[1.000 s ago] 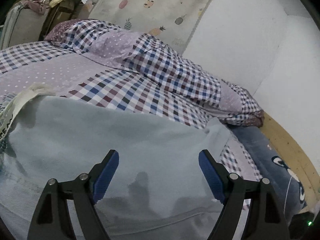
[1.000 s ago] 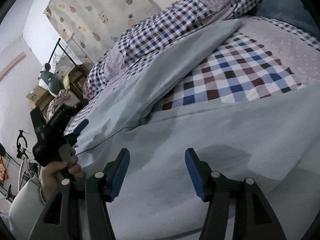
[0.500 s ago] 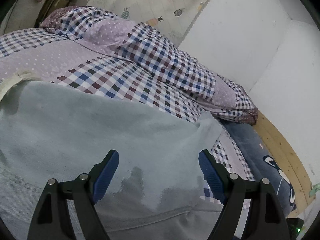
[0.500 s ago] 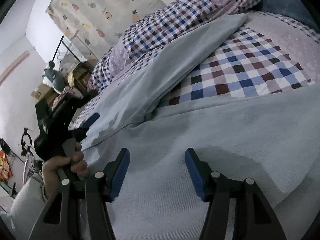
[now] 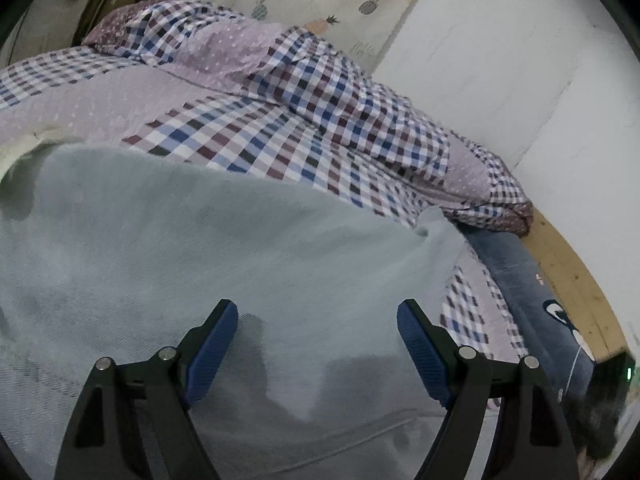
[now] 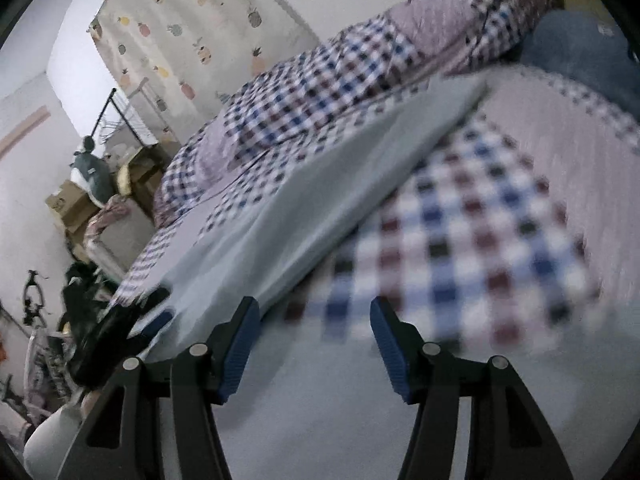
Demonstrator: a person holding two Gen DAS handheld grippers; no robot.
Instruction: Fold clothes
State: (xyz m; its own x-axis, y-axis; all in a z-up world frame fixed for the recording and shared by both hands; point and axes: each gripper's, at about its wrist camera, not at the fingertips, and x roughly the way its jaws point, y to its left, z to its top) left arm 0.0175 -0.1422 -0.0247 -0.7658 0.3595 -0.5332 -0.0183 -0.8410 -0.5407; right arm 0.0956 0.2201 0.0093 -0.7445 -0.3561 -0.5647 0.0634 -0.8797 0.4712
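Both jaws wide open, nothing gripped: left gripper [image 5: 316, 340] sits over the pale blue garment [image 5: 200, 248] on the bed [image 5: 280, 136], right gripper [image 6: 314, 332] at its near edge, sleeve [image 6: 360, 164] running long-axis away ahead-left toward the checked duvet [image 6: 320, 80].

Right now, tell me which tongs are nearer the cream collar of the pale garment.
Left. The left tongs hover open over the pale garment, cream collar to their left; the right tongs sit further right, collar out of view.
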